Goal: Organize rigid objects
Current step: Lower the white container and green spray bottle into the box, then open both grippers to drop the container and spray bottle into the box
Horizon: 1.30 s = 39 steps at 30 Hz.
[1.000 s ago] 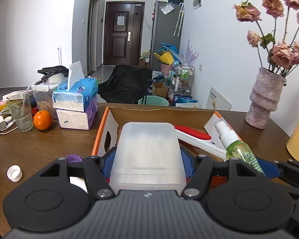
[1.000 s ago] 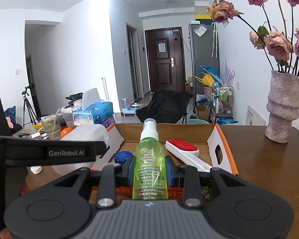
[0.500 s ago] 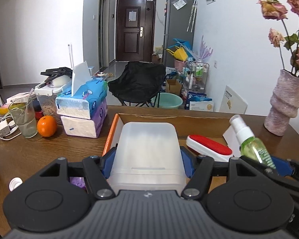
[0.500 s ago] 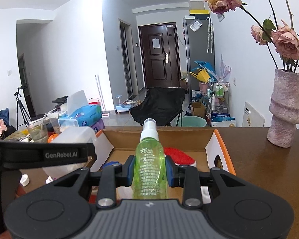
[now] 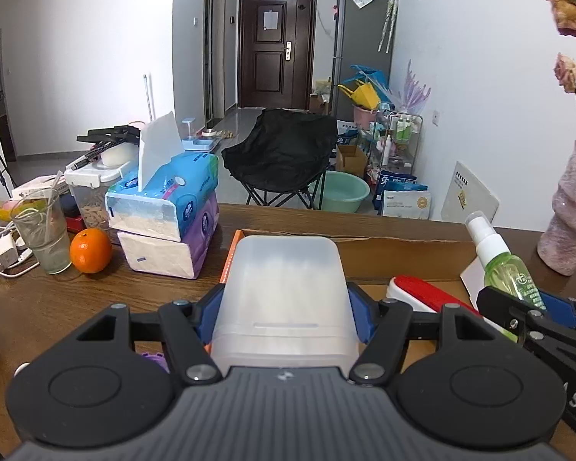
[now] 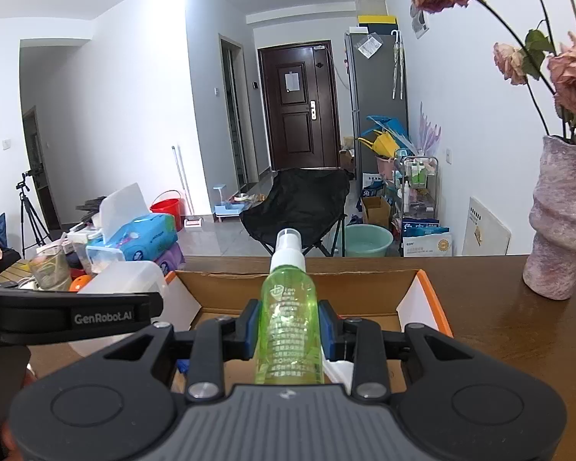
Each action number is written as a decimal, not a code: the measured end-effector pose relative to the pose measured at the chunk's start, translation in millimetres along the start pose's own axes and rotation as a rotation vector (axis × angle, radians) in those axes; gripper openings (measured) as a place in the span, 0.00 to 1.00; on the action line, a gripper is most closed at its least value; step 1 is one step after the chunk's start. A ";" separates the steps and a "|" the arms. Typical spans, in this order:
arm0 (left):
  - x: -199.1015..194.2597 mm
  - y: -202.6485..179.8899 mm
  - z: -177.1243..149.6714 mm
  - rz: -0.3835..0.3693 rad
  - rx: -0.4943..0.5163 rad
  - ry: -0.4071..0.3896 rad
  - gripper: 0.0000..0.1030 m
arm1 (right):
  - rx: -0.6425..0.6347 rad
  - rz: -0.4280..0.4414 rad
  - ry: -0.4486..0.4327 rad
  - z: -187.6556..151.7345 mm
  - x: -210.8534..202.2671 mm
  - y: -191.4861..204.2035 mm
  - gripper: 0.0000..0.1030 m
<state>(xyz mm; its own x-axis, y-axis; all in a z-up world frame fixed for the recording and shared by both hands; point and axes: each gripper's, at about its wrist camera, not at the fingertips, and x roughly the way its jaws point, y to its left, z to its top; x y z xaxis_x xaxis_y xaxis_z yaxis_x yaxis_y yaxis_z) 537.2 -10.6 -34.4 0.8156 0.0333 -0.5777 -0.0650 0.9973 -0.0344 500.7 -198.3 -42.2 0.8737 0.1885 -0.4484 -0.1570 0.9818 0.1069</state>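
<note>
Gripping a white tub point(image 5: 284, 292), the left gripper point(image 5: 284, 307) is holding it above the box's point(image 5: 403, 255) left end. The right gripper point(image 6: 290, 330) is clamping a green spray bottle point(image 6: 290, 315) upright over the box on the bench point(image 6: 499, 307), a red brush point(image 5: 426, 294) lying inside.

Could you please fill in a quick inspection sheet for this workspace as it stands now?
Surface: brown wooden table.
Job's things: open cardboard box holding a red-topped brush.
Clutter: tissue packs, orange, glass, vase.
Grippers: left gripper shut on translucent plastic container; right gripper shut on green spray bottle.
Cables: white charger cable at the table's left edge.
Surroundings: black folding chair, dark door.
</note>
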 end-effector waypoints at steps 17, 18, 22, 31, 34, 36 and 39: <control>43.9 -4.0 -4.8 0.046 0.024 0.036 0.65 | -0.009 -0.016 0.036 -13.8 44.4 -8.9 0.29; 43.9 -3.9 -5.5 0.049 0.024 0.036 0.65 | -0.010 -0.014 0.039 -14.6 45.4 -9.6 0.30; 36.5 -3.6 -6.5 0.047 0.042 0.000 0.91 | 0.002 -0.020 0.034 -16.2 43.6 -16.3 0.35; 17.6 5.4 -8.8 0.043 0.030 -0.033 1.00 | -0.001 -0.048 -0.003 -16.3 21.1 -25.7 1.00; 13.4 9.9 -10.2 0.047 0.019 -0.023 1.00 | 0.000 -0.048 -0.004 -17.3 14.5 -25.5 1.00; 8.8 13.1 -11.7 0.046 0.011 -0.023 1.00 | 0.000 -0.042 -0.004 -18.3 11.0 -23.9 1.00; 0.0 17.7 -14.3 0.047 0.002 -0.030 1.00 | -0.009 -0.040 -0.009 -21.4 2.1 -22.8 1.00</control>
<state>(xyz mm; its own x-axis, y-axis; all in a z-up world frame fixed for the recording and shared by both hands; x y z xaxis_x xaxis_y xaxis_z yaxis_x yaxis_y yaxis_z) 527.8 6.1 -46.6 0.8285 0.0817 -0.5540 -0.1025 0.9947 -0.0066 496.3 -219.8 -64.5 0.8834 0.1494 -0.4442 -0.1263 0.9886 0.0814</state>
